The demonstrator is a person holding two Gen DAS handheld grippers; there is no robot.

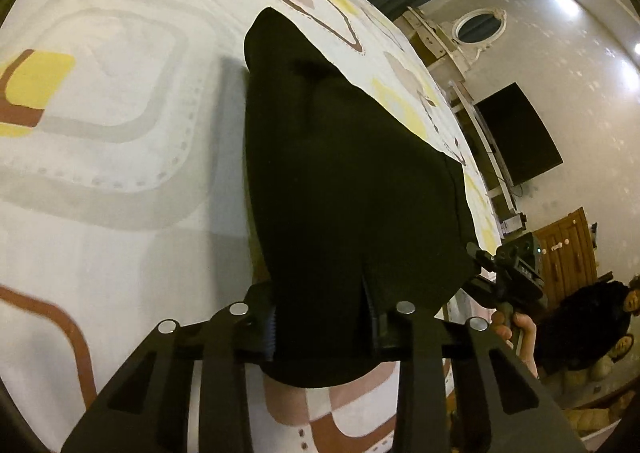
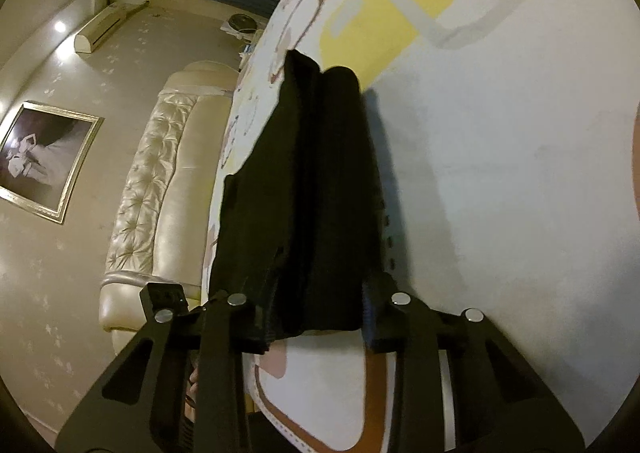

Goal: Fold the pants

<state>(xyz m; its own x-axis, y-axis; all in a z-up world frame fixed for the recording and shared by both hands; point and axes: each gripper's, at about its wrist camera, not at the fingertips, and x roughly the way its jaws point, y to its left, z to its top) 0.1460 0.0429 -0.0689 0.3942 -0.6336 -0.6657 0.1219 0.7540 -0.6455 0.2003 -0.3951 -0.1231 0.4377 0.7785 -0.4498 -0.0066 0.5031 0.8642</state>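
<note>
The black pants (image 1: 340,181) lie in a folded bundle on the patterned bedsheet (image 1: 112,133). My left gripper (image 1: 324,329) has its fingers on either side of the near end of the cloth and grips it. In the right wrist view the pants (image 2: 316,189) run away from me as two thick folds. My right gripper (image 2: 320,317) holds their near end between its fingers. The right gripper also shows in the left wrist view (image 1: 508,265) at the pants' right corner, held by a hand.
The bed's white sheet (image 2: 500,173) with yellow, brown and grey shapes fills most of both views. A cream tufted headboard (image 2: 160,181) and a framed picture (image 2: 44,161) are left of the bed. A dark TV (image 1: 516,133) hangs on the far wall.
</note>
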